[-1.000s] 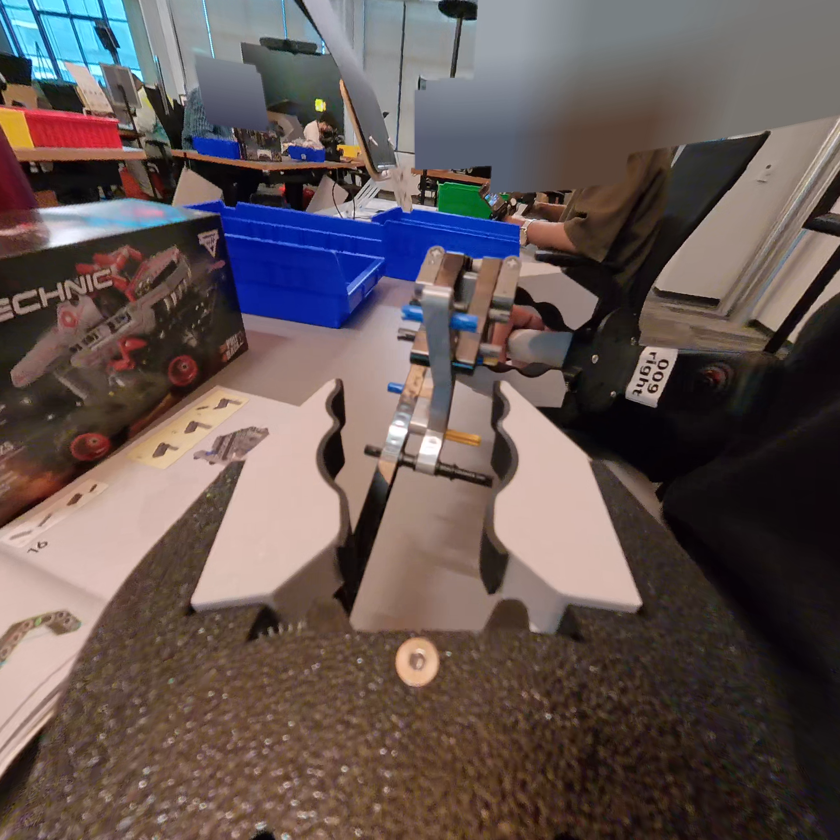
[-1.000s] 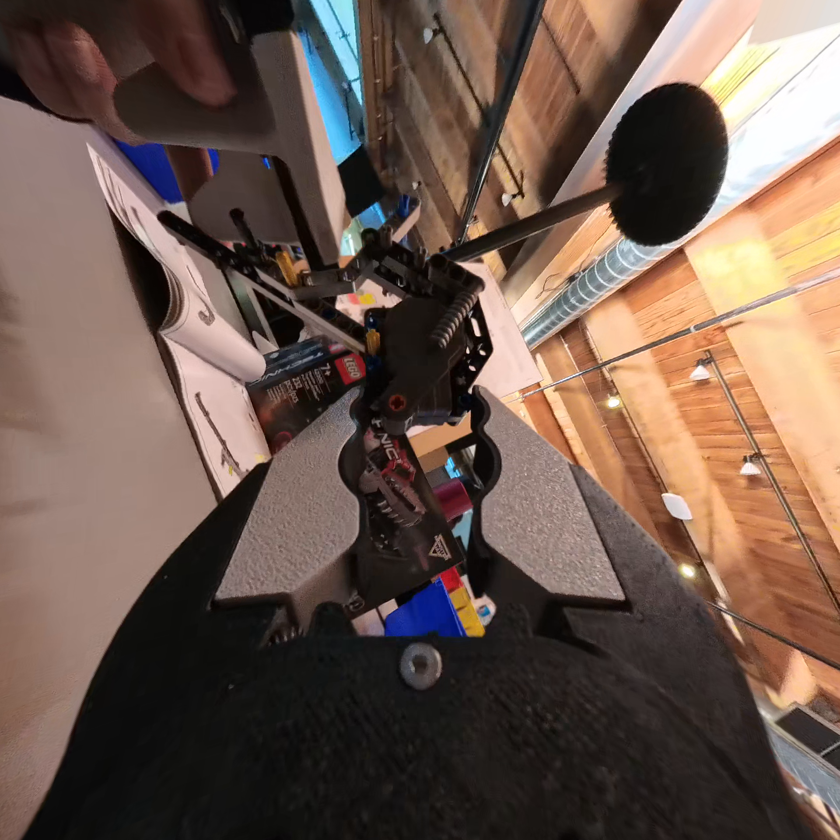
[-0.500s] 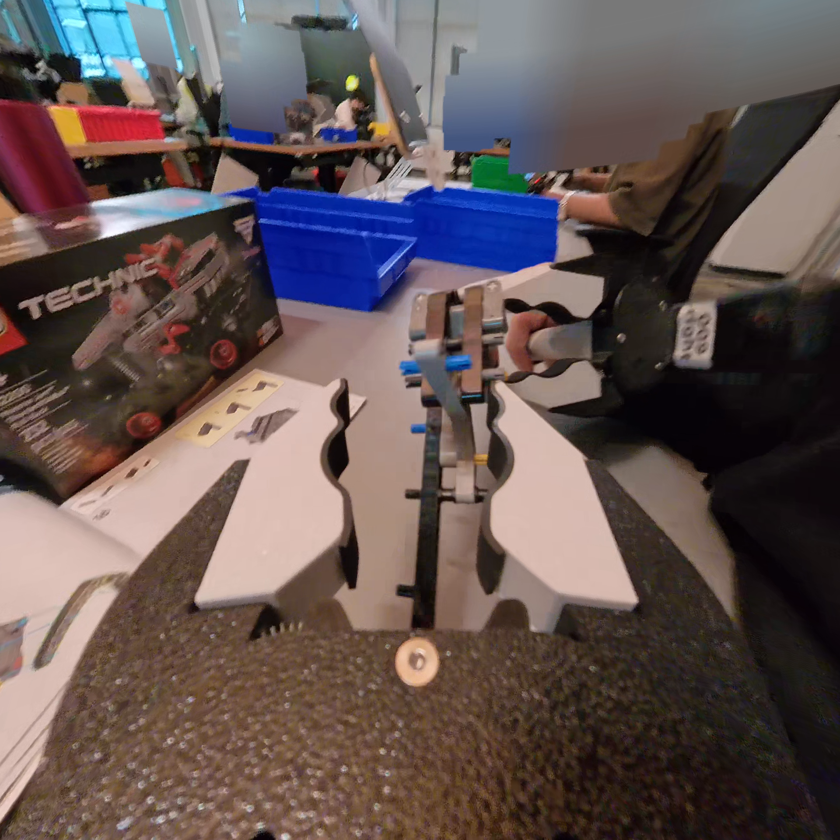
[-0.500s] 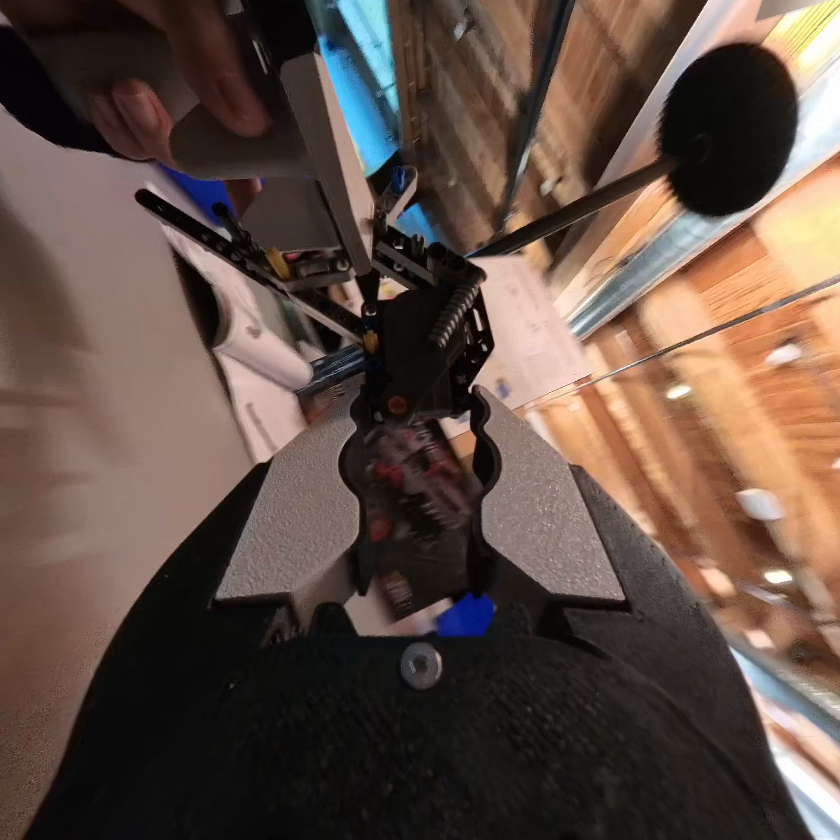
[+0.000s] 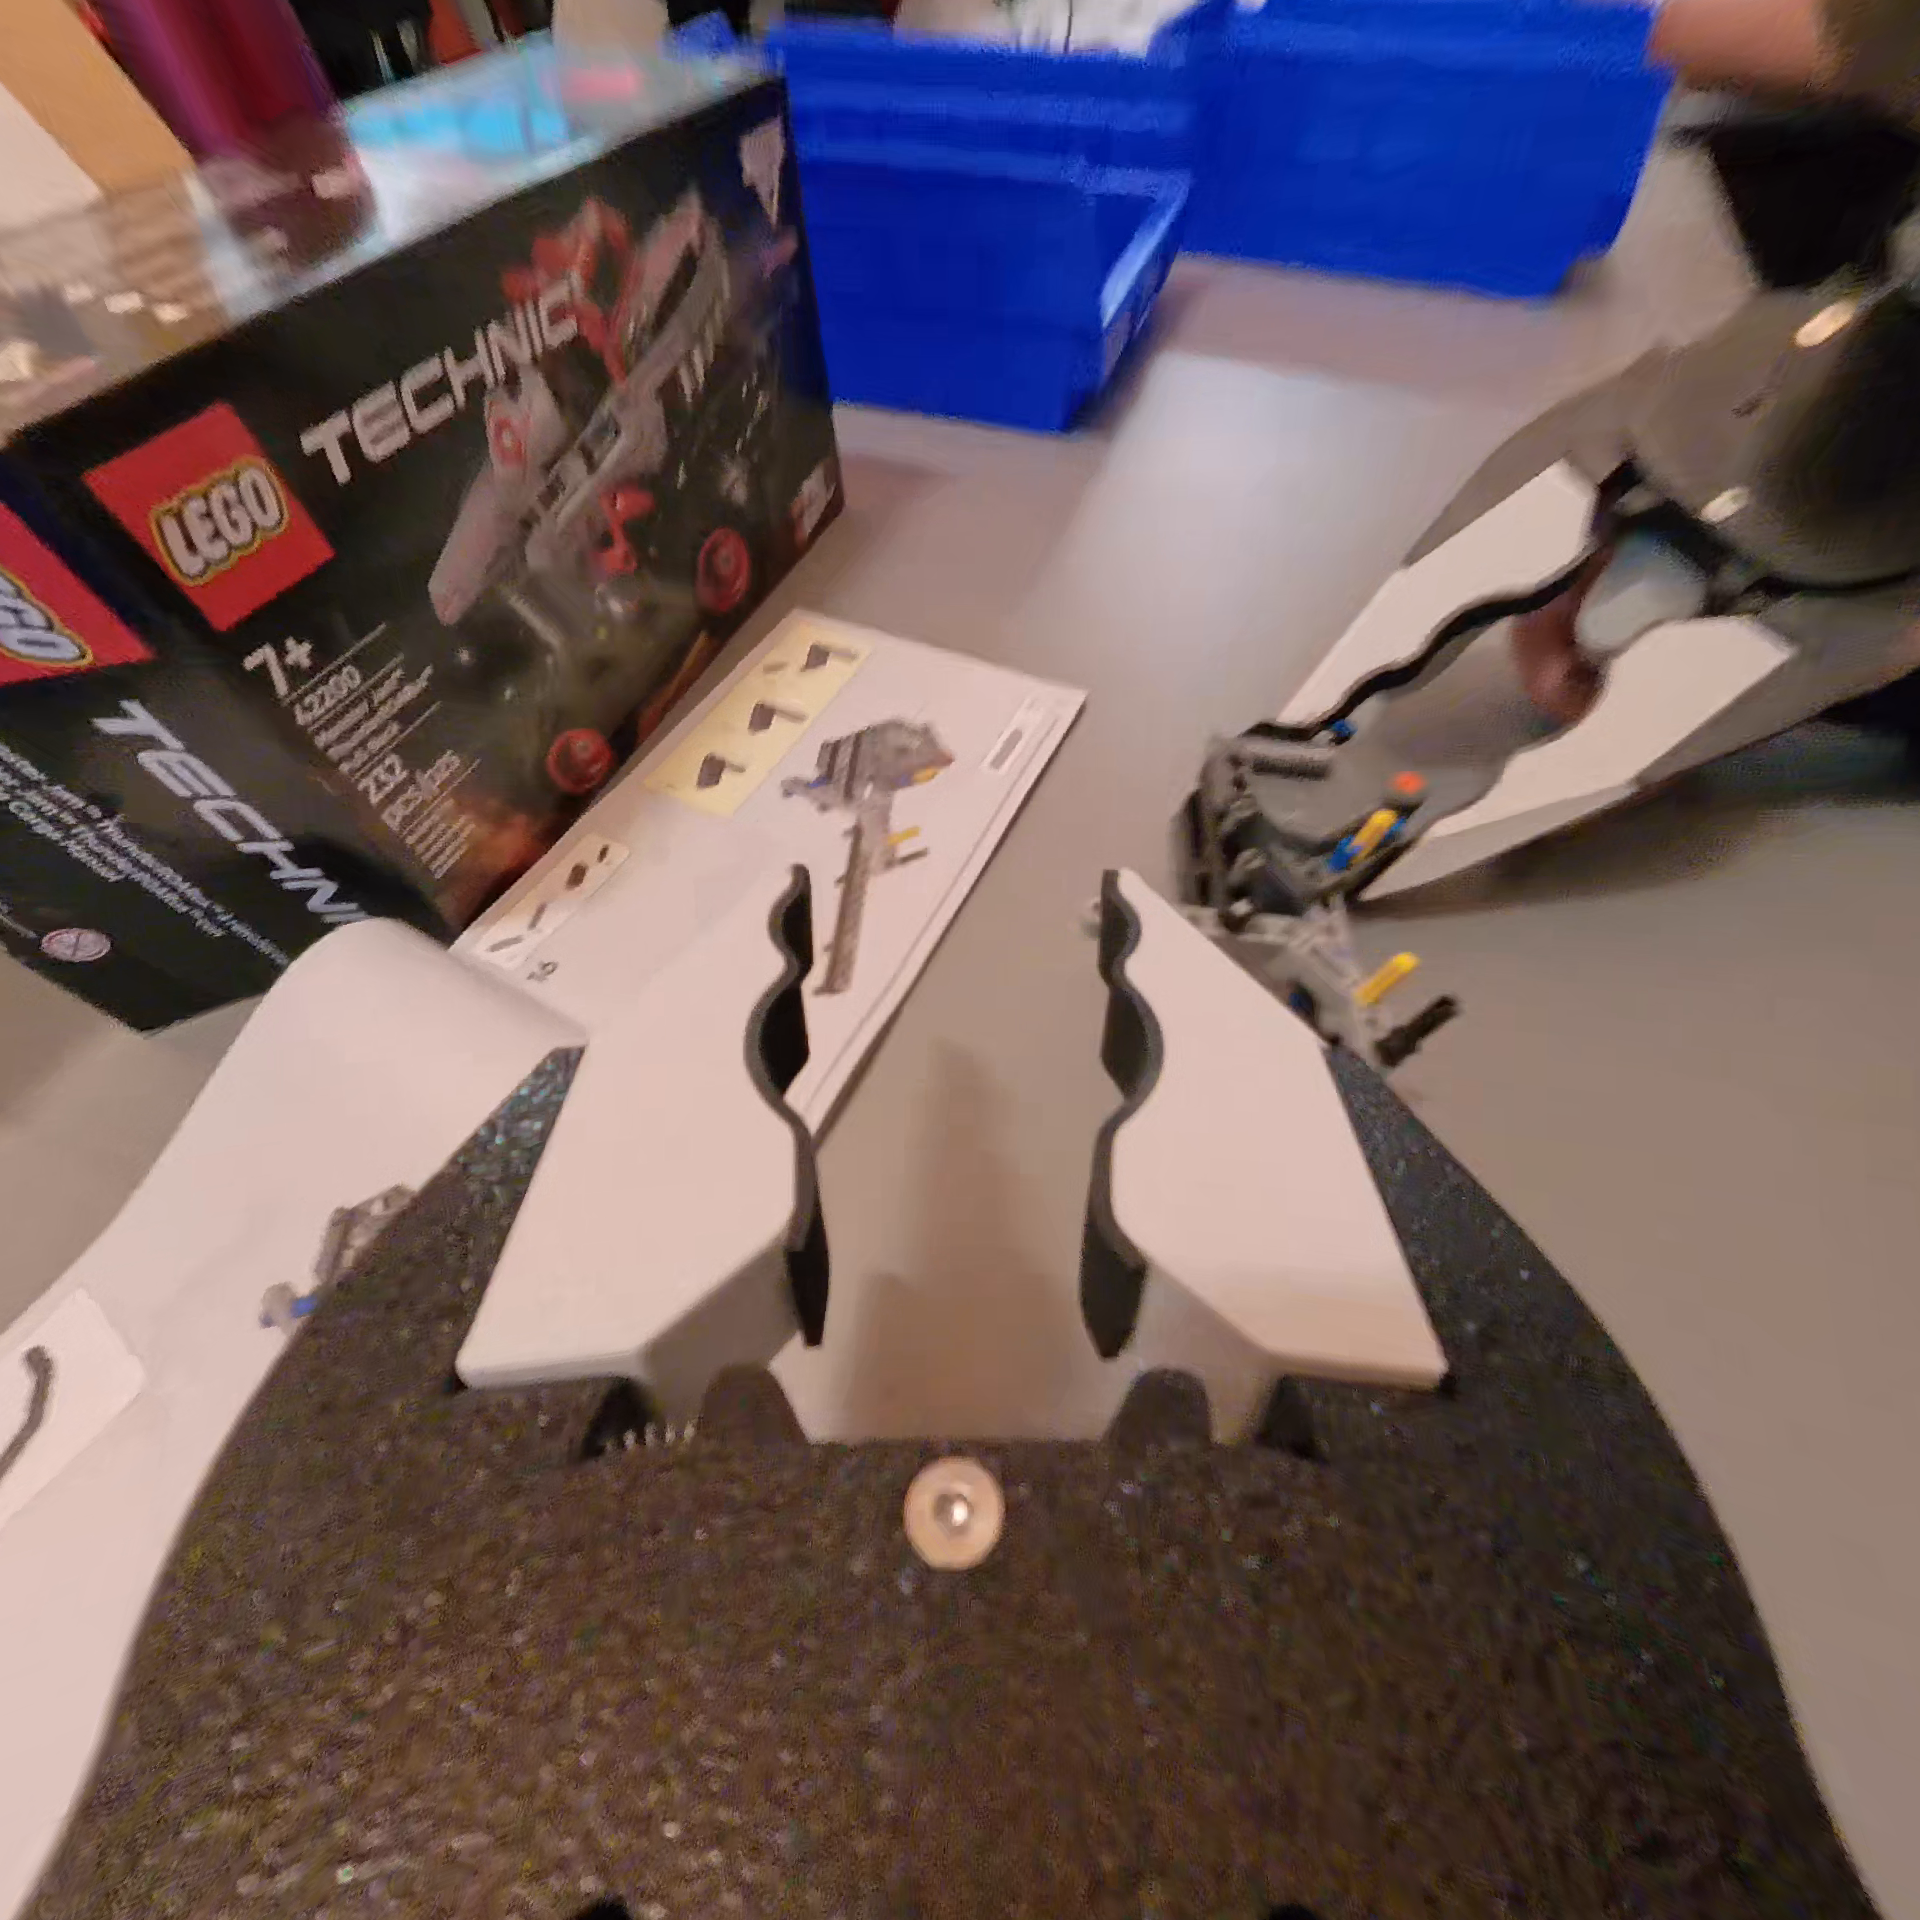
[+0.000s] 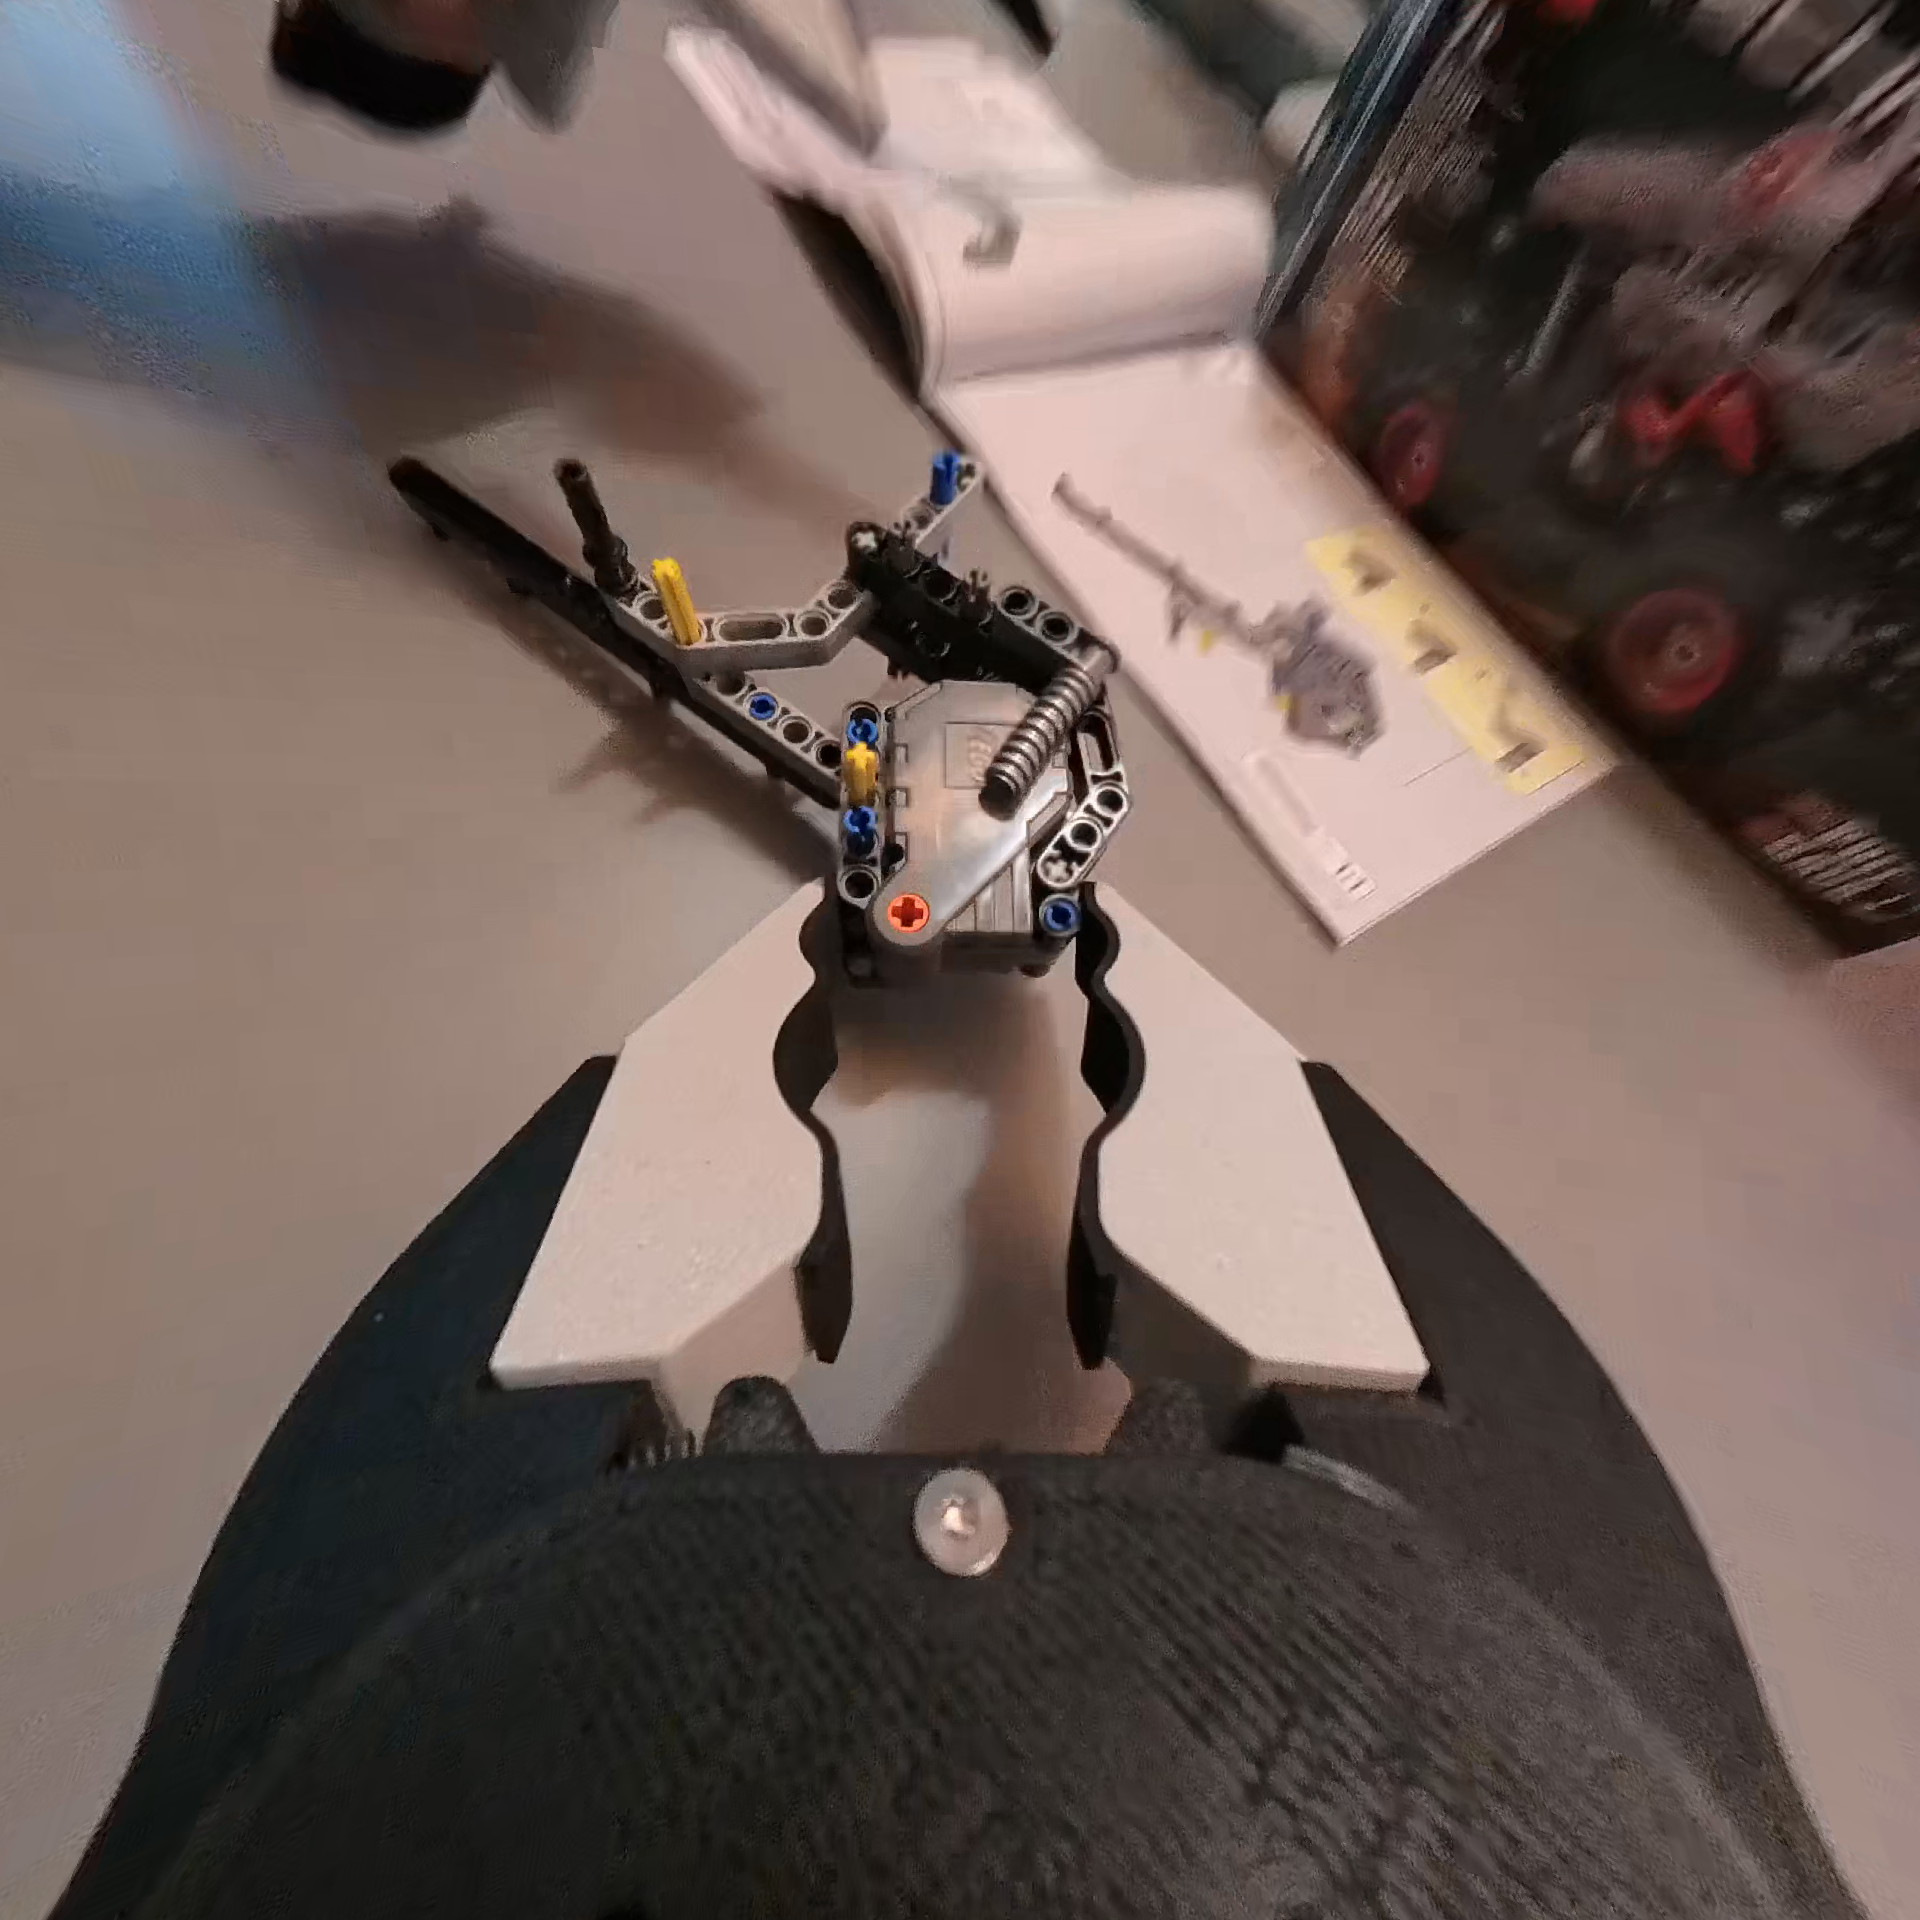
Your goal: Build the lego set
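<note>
The lego assembly [image 6: 966, 790] is a grey block with a spring, black and grey beams, and blue and yellow pins. It lies flat on the grey table [image 6: 312, 1039]. My right gripper [image 6: 953, 914] is shut on its grey block end, one finger on each side. In the left wrist view the assembly [image 5: 1268, 862] lies to the right of my left gripper, with the right gripper [image 5: 1340, 805] at it. My left gripper [image 5: 954, 894] is open and empty, above the table and the edge of the open instruction booklet [image 5: 966, 748].
The lego box [image 5: 416, 540] stands at the left behind the booklet, and shows at the right in the right wrist view [image 6: 1662, 416]. Blue bins [image 5: 987, 229] stand at the back. The booklet [image 6: 1174, 582] lies just beyond the assembly. Both views are blurred.
The assembly was held up in the air with the left fingers around its long beam. Now the left gripper has let go and drawn away, and the right gripper has brought the assembly down onto the table.
</note>
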The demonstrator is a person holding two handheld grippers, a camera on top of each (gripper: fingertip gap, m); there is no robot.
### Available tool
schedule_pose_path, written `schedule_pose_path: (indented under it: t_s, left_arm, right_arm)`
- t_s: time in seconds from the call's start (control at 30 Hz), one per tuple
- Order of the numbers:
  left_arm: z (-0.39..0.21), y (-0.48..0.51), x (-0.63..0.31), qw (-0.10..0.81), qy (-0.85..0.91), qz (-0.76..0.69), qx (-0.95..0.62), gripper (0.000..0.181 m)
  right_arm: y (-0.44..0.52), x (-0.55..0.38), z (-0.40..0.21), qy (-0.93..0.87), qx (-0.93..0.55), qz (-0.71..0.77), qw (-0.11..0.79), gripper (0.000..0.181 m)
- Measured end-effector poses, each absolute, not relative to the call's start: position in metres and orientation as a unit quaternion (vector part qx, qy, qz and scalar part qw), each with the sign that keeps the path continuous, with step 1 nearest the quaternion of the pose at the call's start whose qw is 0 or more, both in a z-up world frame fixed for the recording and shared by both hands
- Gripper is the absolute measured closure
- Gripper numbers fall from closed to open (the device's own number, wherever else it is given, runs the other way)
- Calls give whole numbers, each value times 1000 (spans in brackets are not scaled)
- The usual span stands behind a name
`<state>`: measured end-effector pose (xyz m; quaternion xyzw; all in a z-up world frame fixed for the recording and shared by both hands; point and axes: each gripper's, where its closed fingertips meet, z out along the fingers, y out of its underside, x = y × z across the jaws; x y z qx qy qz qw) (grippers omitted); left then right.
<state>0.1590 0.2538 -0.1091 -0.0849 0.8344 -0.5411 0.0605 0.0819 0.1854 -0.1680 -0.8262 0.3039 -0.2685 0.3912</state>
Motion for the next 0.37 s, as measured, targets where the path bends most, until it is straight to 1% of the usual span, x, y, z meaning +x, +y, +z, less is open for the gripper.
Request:
schedule_pose_path:
  t_s: [0.13,0.2,0.3,0.37]
  left_arm:
    - [-136,245,177,55,891,-445,-72,131]
    - [-144,239,183,53,910,-407,-58,134]
    - [-149,227,187,58,926,-372,-15,137]
    - [-152,219,191,74,933,-351,19,137]
  right_arm:
    - [183,79,-179,318,-841,-222,376,136]
    - [185,73,-184,319,-850,-175,380,131]
    - [181,68,-175,333,-842,-127,404,120]
    - [171,67,-155,334,-825,-121,439,118]
